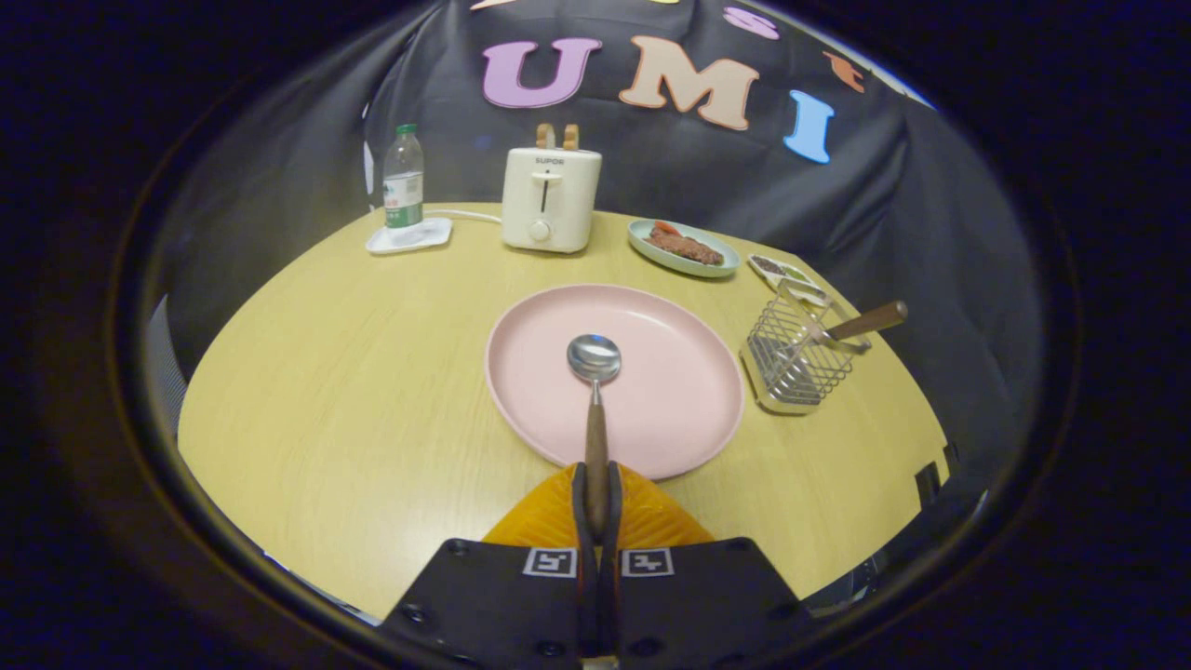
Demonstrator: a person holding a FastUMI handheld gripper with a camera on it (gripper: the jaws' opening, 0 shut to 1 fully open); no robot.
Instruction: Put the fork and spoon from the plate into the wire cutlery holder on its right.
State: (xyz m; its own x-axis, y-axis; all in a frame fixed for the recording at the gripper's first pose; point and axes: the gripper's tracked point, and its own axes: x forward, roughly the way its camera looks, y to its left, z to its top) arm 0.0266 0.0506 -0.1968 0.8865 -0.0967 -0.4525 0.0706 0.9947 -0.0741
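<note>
Gripper is pinching the spoon by its wooden handle, both fingers pressed against the handle with the handle running straight between them. Spoon is pointing away from the gripper, metal bowl sitting out over the pink plate, roughly over the plate's middle; cannot tell if the bowl is touching the plate surface or hovering just above it.

Pink plate is lying on the round wooden table, just ahead of the fingers. Wire cutlery holder is standing just right of the plate, close to its rim but apart from it. Fork is already sitting in the holder, its brown handle sticking out tilted toward the right; tines are hard to make out through the wire.

Far side of the table: white toaster with two slices poking up out of the slots, a clear bottle with green cap standing on a white square coaster to the toaster's left, a green plate with reddish-brown food to the toaster's right, and a small dish near the holder's far side.
</note>
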